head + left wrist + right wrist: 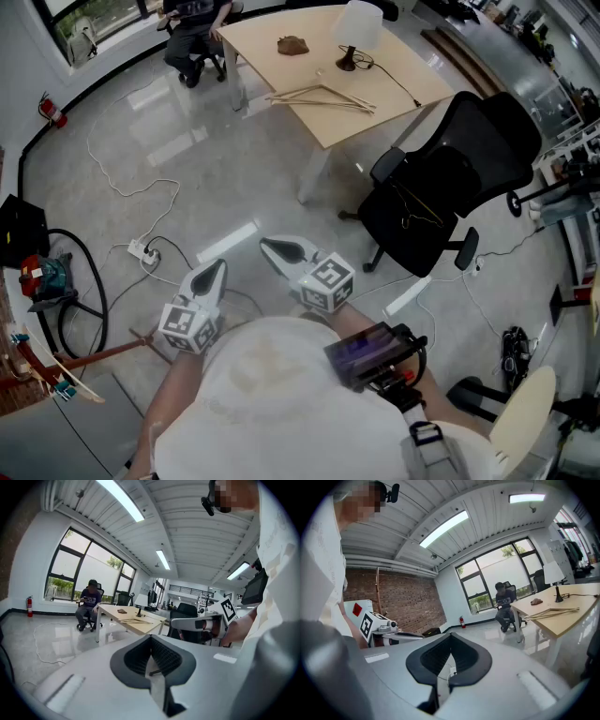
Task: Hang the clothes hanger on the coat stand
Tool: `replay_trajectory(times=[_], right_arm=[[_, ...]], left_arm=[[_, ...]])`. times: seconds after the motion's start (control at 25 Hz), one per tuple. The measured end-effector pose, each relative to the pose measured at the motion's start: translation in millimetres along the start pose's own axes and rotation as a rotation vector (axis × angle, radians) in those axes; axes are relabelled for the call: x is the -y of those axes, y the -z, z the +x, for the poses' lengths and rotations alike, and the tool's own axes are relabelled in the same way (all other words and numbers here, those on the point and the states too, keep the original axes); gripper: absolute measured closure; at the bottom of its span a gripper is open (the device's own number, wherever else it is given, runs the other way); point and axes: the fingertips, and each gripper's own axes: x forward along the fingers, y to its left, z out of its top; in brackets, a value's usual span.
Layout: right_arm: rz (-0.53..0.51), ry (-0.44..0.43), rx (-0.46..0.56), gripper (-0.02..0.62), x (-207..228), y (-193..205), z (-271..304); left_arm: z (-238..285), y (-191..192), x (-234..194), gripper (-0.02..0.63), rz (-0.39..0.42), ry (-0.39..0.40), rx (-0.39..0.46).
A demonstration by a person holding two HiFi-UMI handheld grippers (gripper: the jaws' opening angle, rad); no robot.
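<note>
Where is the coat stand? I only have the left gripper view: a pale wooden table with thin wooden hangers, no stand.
Observer: To the person's left. The head view shows a reddish-brown wooden pole with pale curved arms there, probably the stand.
Operator: Is the right gripper carrying anything?
Observer: No. In its own view its jaws are together with nothing between them.
Operator: Anything on the floor nearby?
Observer: A white power strip with cables lies on the grey floor, left of the left gripper.
</note>
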Motion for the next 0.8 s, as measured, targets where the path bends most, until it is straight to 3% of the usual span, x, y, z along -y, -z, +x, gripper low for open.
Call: replay_trajectory(times=[0.16,0.44,0.8], right_arm=[[0.034,0.017,0.058,0.581,18,-4,-38],[-0.004,0.051,0.067,0.578,43,-3,-91],[0.020,0.138,0.081,0.580,77,6,-150]], left_arm=[[19,1,36,0.604,0.018,0.019,-0.004],[55,0,81,0.604,0.046,0.052,-0.009],[93,-2,128,0.604,0.087,0.110,-0.022]])
